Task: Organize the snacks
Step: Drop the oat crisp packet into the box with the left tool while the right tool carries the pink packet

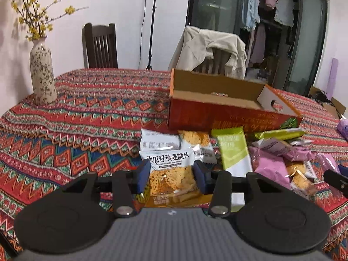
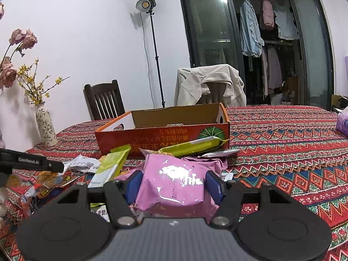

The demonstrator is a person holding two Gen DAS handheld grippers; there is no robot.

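A pile of snack packets lies on the patterned tablecloth in front of an open orange cardboard box (image 1: 217, 111), also in the right wrist view (image 2: 163, 134). My left gripper (image 1: 173, 175) has its blue pads on both sides of a white-and-orange oat crisp packet (image 1: 171, 174), closed on it. My right gripper (image 2: 174, 187) has its pads against both sides of a pink packet (image 2: 174, 187), closed on it. Green packets (image 1: 235, 152) and more pink packets (image 1: 274, 165) lie beside. The left gripper's tip (image 2: 32, 163) shows in the right wrist view.
A patterned vase with yellow flowers (image 1: 42, 76) stands at the table's far left. Two chairs (image 1: 101, 45) stand behind the table, one draped with a beige jacket (image 1: 208, 50). A purple pack (image 2: 343, 119) lies at the right edge. A light stand (image 2: 152, 54) is by the wall.
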